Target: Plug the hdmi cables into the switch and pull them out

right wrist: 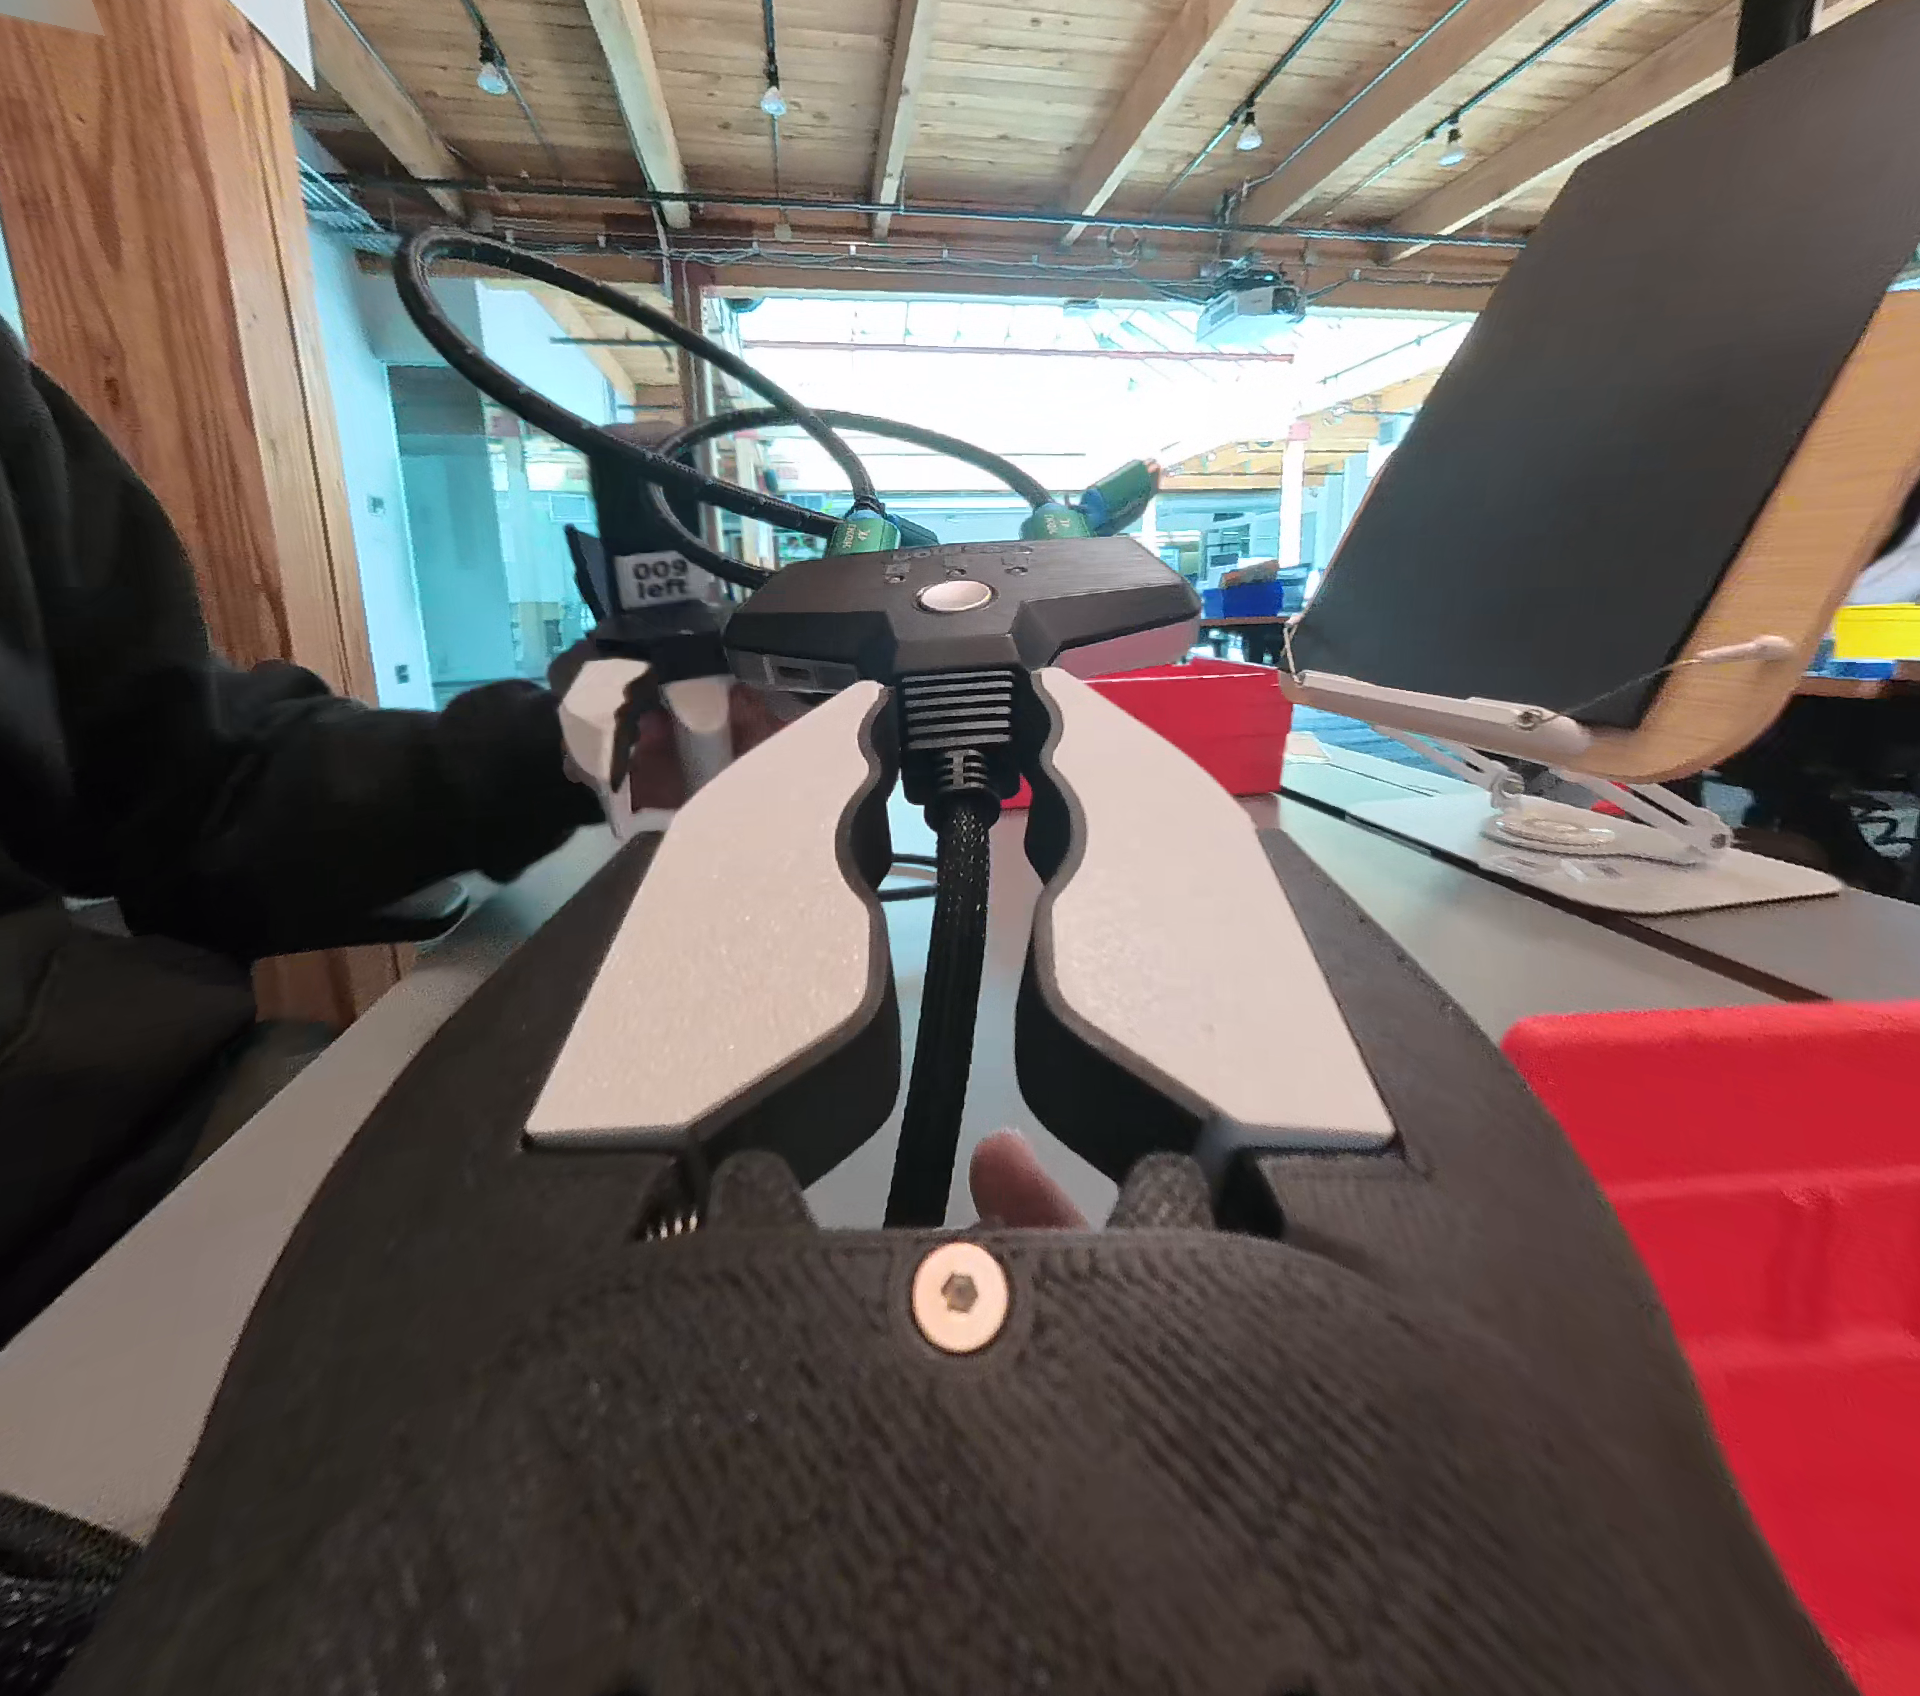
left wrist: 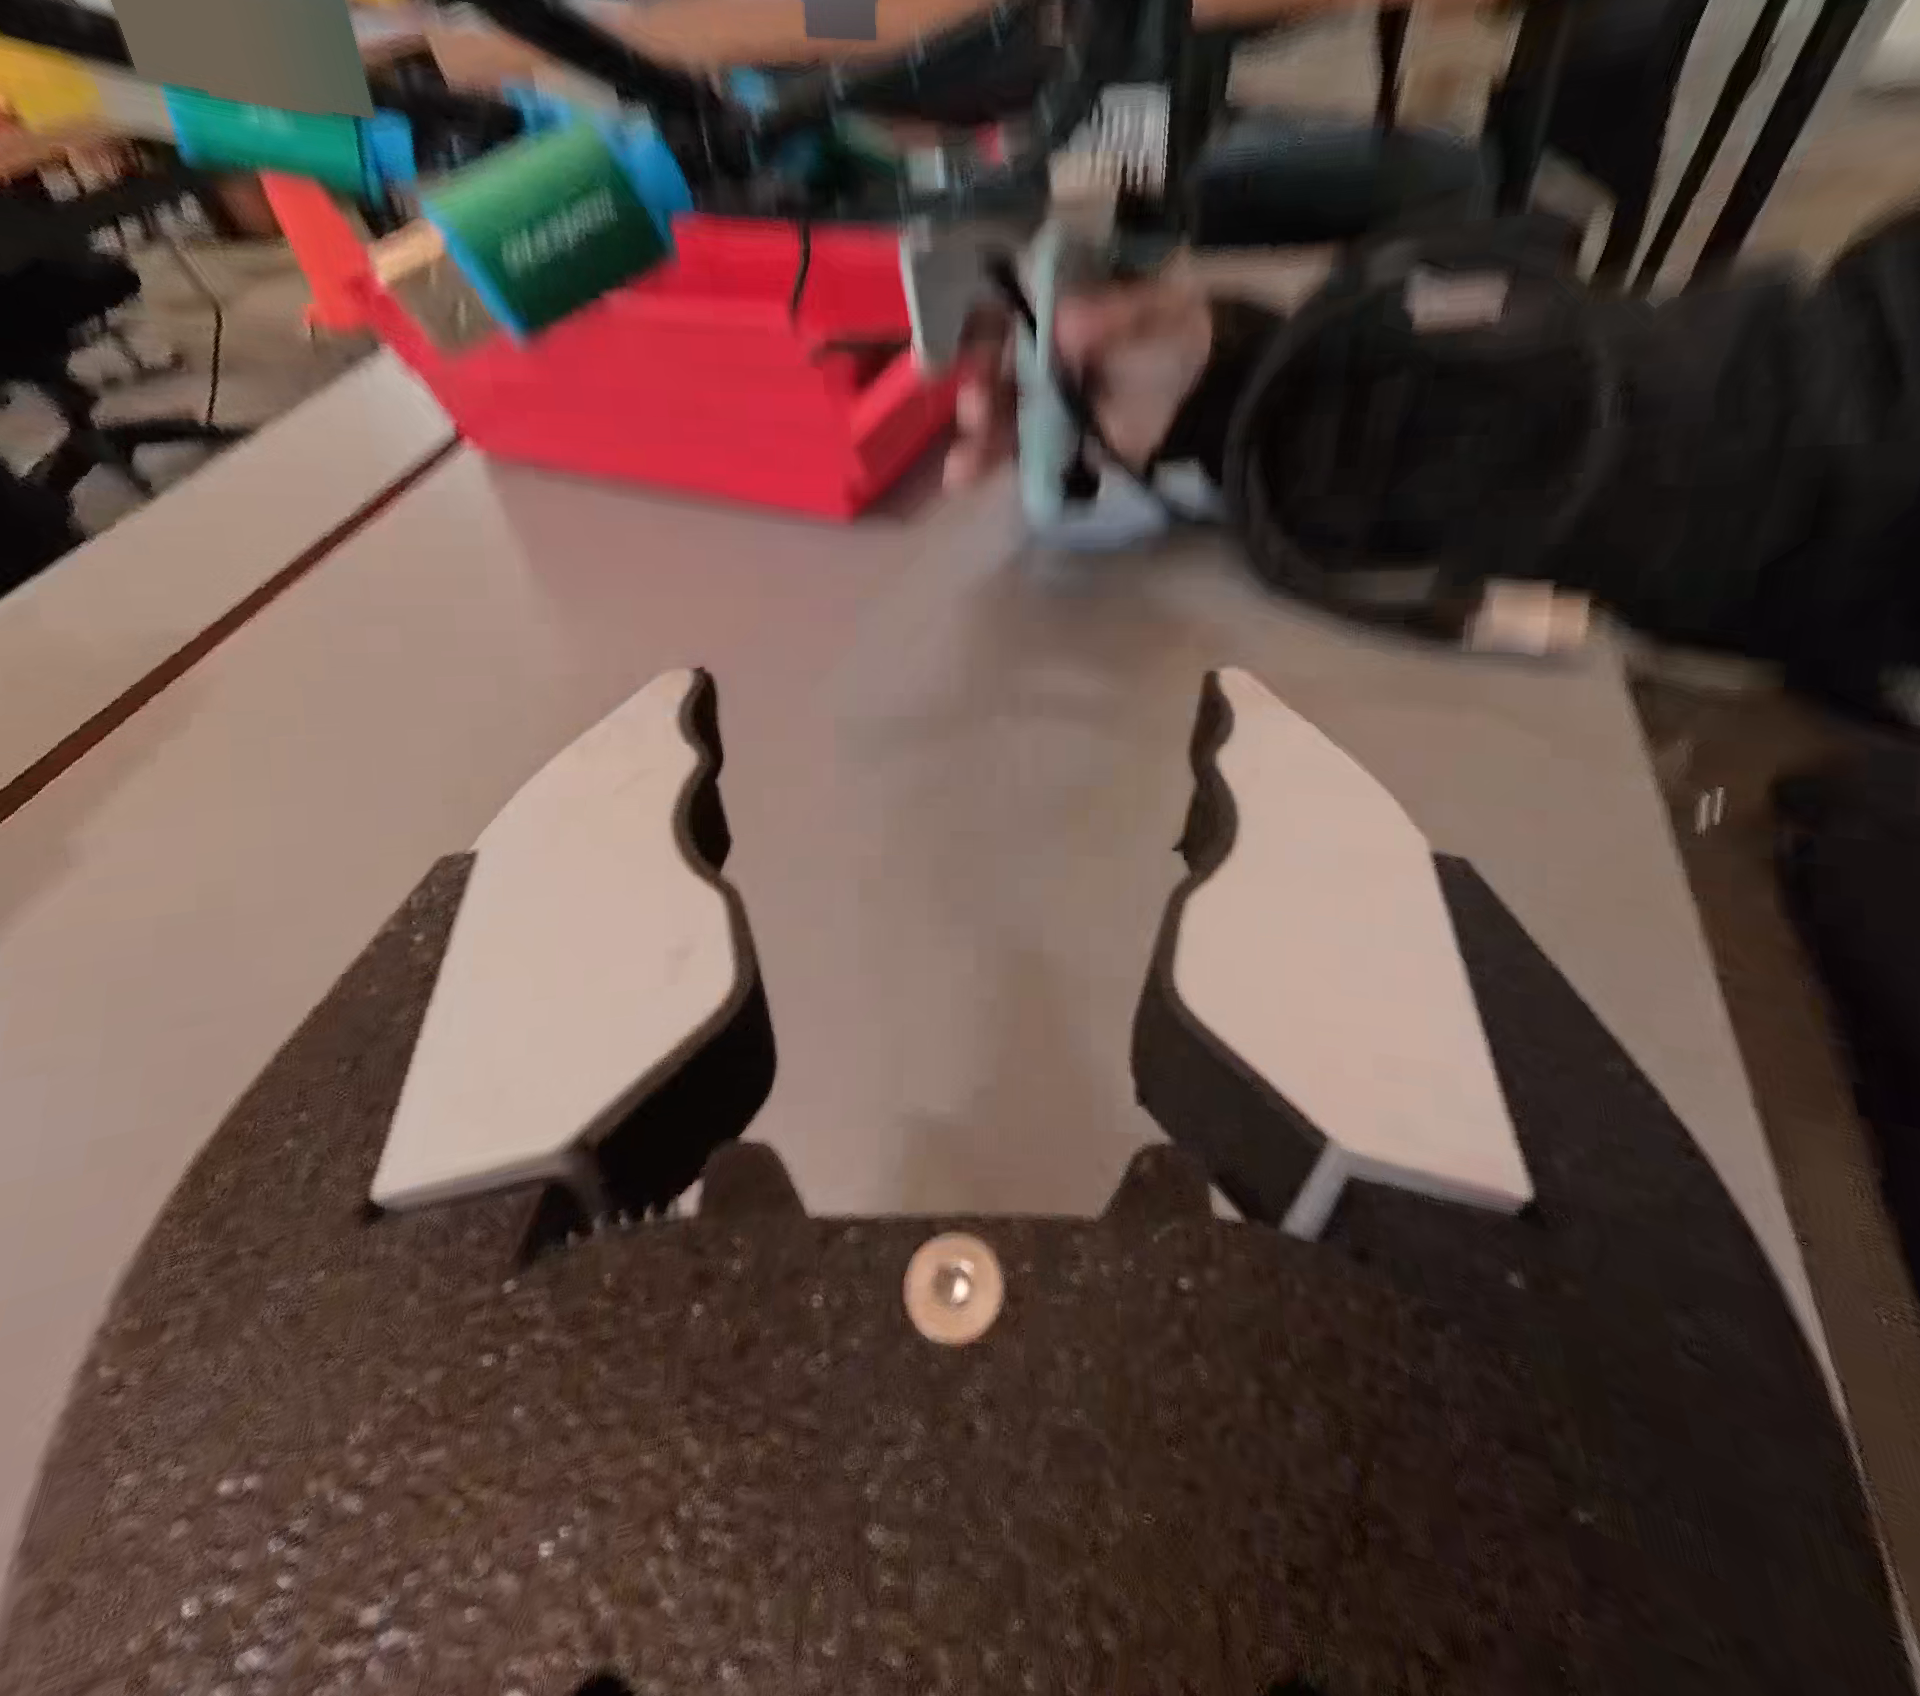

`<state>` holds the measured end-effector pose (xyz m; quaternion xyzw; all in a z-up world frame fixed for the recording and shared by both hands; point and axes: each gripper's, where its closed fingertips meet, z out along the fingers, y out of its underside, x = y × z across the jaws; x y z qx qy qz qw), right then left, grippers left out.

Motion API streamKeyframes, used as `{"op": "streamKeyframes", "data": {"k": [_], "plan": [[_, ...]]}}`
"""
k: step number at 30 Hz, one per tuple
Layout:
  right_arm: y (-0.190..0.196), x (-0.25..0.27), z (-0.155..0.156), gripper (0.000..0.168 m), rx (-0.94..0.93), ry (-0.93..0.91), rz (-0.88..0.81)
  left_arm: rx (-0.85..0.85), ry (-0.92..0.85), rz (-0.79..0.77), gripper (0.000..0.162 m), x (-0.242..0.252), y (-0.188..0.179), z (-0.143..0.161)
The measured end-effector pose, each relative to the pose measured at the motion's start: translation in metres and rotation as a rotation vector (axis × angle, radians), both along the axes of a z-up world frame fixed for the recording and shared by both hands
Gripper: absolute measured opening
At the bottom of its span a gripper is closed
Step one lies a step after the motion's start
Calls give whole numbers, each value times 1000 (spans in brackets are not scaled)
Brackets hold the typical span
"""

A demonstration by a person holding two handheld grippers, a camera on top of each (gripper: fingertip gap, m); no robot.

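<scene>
The grey table (left wrist: 935, 607) lies bare under the left gripper (left wrist: 956, 701), smooth and faintly glossy, with a dark seam (left wrist: 208, 638) running diagonally on its left and its right edge dropping off close beside the right finger; ahead, the open stretch ends at a red plastic bin (left wrist: 707, 389), blurred by motion, with a coil of black cable (left wrist: 1382, 441) lying to its right. The left gripper's jaws stand wide apart with nothing between them, the pale scalloped pads (left wrist: 582, 971) set on a rough, speckled black body. A green, blue-edged HDMI plug (left wrist: 551, 233) hangs in the air above the bin's left end on a thick black lead. In the right wrist view the right gripper (right wrist: 956, 701) has closed its tips on the ribbed black strain relief (right wrist: 957, 708) at the near end of the switch (right wrist: 961, 607), a flat, matte black box with angled corners and a round silver button on top, held up off the table; its braided cable (right wrist: 935, 971) runs back between the fingers. Two green plugs (right wrist: 862, 534) sit in the far side of the switch, their black cables looping upward. To the right stands a dark tilted panel on a white folding stand (right wrist: 1507, 773), and a second red bin (right wrist: 1745, 1283) crowds the near right corner
</scene>
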<state>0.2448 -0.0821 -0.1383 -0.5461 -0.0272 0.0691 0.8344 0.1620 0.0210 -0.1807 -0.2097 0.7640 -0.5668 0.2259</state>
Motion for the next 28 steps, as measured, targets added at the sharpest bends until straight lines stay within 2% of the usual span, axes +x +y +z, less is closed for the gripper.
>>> {"op": "streamKeyframes", "data": {"k": [1, 3, 5, 8, 12, 16, 23, 28], "plan": [[-2, 2, -1, 22, 0, 4, -9, 112, 29, 12, 79, -8, 17, -10], [-4, 7, -2, 22, 3, 15, -26, 344, 120, 56, 77, -25, 59, -32], [-4, 7, -3, 22, 8, 18, -23, 505, 213, 38, 58, -46, 92, -50], [-2, 5, -3, 22, 8, 15, -14, 589, 272, -22, 39, -68, 109, -69], [0, 3, -5, 22, -2, 12, -9, 802, 218, -6, 33, -68, 122, -94], [1, 0, -6, 22, -2, 7, 4, 824, 301, 28, 22, -60, 125, -109], [1, -2, -6, 22, -3, 2, 18, 969, 423, 47, 15, -55, 134, -118], [2, -5, -8, 22, -17, -12, 30, 982, 437, 22, 10, -51, 135, -119]]}}
